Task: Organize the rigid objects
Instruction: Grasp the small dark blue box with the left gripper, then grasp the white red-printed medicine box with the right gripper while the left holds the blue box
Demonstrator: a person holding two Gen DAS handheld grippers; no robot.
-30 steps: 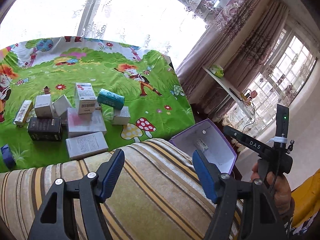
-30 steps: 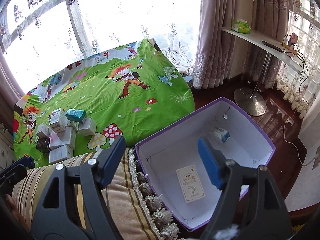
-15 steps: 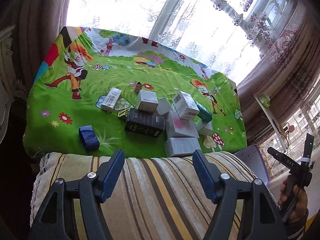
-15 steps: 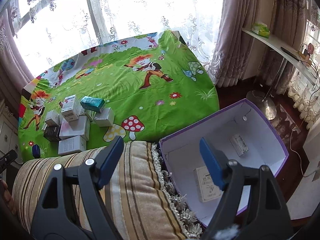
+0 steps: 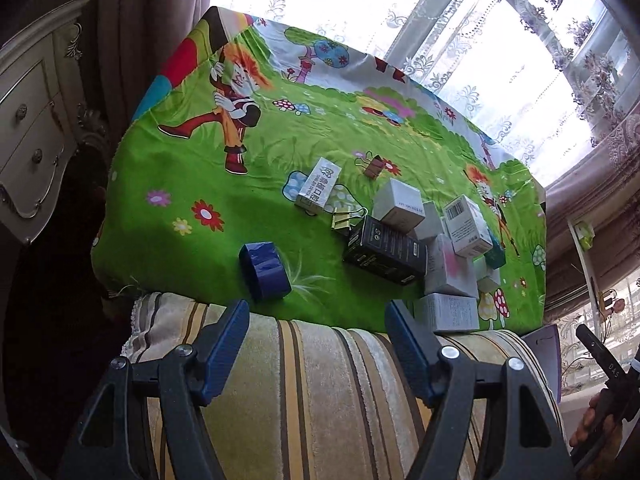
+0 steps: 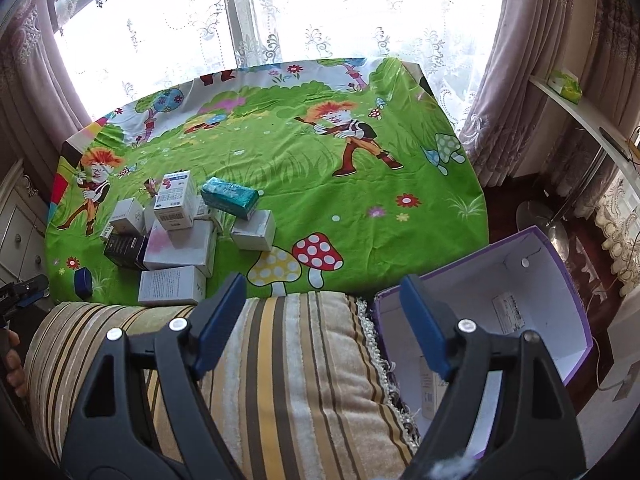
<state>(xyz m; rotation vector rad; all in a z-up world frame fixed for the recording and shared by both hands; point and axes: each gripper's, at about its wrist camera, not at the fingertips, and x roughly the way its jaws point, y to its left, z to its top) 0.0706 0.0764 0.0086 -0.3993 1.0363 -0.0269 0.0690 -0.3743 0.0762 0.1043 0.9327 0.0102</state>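
A pile of small boxes lies on the green cartoon cloth (image 5: 240, 208): a black box (image 5: 386, 254), a barcode box (image 5: 466, 224), a flat white box (image 5: 448, 312) at the near edge and a teal packet (image 6: 230, 196). Apart to the left sits a blue box (image 5: 264, 270). Two binder clips, gold (image 5: 344, 218) and brown (image 5: 374, 166), lie behind the pile. The open purple box (image 6: 560, 276) at the right holds a white packet (image 6: 508, 312). My left gripper (image 5: 316, 320) and right gripper (image 6: 322, 292) both hover open and empty over the striped cushion (image 6: 280, 360).
A white dresser (image 5: 32, 120) stands left of the cloth. A wall shelf (image 6: 580, 120) and a round stand base (image 6: 536, 216) are on the right beyond the purple box. Curtains and windows back the scene. A hand with the right gripper (image 5: 600, 364) shows at the right edge.
The left gripper swung left, from facing the purple box to the cloth's left end and blue box. The right gripper also swung left; the purple box slid to the right edge.
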